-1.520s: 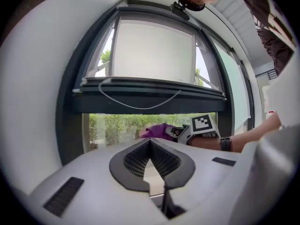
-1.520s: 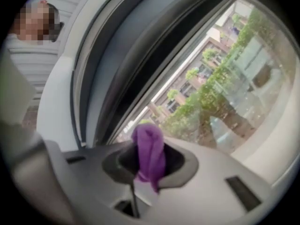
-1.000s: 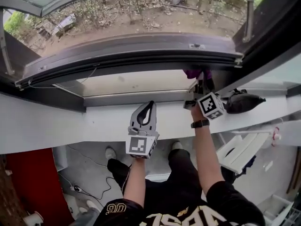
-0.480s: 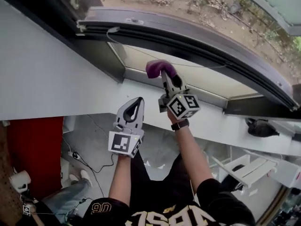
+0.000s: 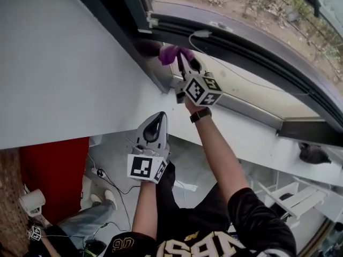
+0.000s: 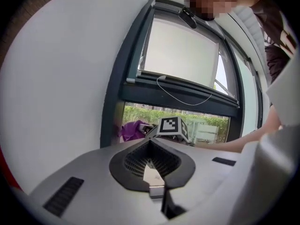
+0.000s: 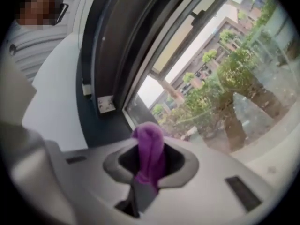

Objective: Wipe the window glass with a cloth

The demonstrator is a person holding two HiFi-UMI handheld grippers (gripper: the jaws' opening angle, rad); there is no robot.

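Head view: you're holding the purple cloth (image 5: 170, 53), pinched in your right claw (image 7: 150, 153), at the window glass (image 7: 225, 78) by its left frame corner. Your left claw (image 6: 150, 165) is hanging shut and empty. Wiping is probably under way, so the next move calls for sweeping along the pane with steady pressure.

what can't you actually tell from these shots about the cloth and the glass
Whether the purple cloth touches the window glass: in the right gripper view its bunched end covers the contact spot; in the head view it blurs against the dark frame.
Streaks or dirt on the glass: too fine, and the right gripper view is soft.
Jaw tips of the right gripper: wrapped in the cloth.
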